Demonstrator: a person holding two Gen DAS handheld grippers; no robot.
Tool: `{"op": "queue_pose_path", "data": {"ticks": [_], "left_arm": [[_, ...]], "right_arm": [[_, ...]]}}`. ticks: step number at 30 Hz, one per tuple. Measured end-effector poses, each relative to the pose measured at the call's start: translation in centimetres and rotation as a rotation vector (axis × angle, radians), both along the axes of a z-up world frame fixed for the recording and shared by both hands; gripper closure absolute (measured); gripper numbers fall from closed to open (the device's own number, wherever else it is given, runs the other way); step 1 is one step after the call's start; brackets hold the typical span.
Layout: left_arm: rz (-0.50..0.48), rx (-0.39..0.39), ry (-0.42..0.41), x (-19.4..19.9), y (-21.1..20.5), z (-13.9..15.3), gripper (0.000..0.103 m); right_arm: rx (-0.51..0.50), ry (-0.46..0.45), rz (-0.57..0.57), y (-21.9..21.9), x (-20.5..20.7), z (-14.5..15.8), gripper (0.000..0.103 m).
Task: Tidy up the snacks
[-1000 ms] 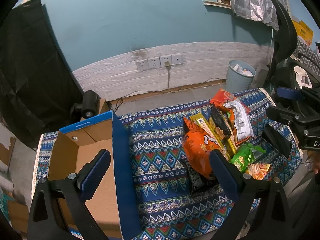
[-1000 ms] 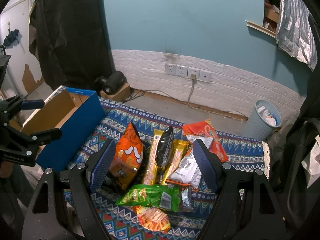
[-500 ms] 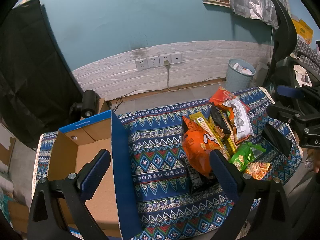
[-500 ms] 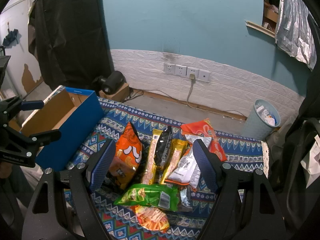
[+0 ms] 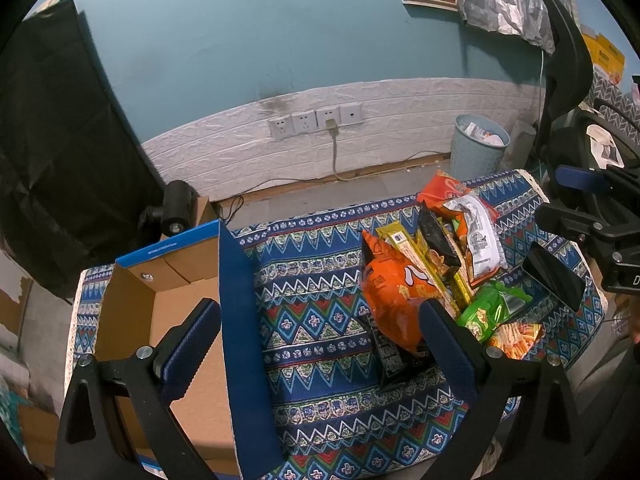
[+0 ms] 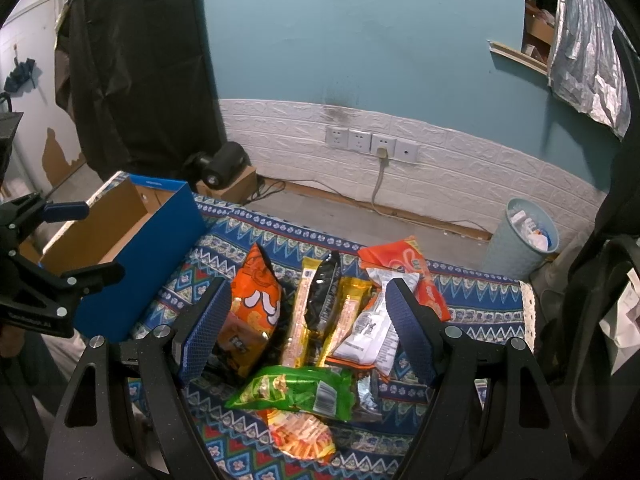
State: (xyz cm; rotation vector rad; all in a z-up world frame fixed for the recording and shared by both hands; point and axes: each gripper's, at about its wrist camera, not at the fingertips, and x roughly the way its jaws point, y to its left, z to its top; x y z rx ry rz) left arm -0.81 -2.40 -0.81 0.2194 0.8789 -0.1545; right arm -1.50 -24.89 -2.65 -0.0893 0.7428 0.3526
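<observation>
Right wrist view, right gripper (image 6: 307, 332) agape over snack pile, yellow bars (image 6: 300, 312) lengthwise toward frame top, green bag (image 6: 296, 392) crosswise, box (image 6: 120, 240) upper left, left gripper (image 5: 320, 344) agape, empty.

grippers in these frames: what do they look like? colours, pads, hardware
Both alike: left gripper and right gripper have matte black frames with triangular cutouts and silver screw heads; each finger carries a blue textured pad. White lettering sits on the frames, too small to read. No cables visible.
</observation>
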Motion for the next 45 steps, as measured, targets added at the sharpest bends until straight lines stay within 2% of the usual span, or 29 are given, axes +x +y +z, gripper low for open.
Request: {"op": "queue_pose_path", "data": {"ticks": [29, 39, 45], "left_arm": [[-0.033, 0.015, 0.017, 0.4, -1.8, 0.0, 0.003], [-0.036, 0.009, 0.124, 3.6, -3.3, -1.5, 0.003], [-0.028, -0.008, 0.200, 6.6, -4.1, -2.2, 0.003]], "right_arm": [[-0.011, 0.024, -0.013, -1.3, 0.1, -0.1, 0.025], [-0.014, 0.077, -0.051, -3.9, 2.7, 0.1, 0.025], [-0.004, 0.181, -0.078, -6.7, 5.8, -0.6, 0.025]]}}
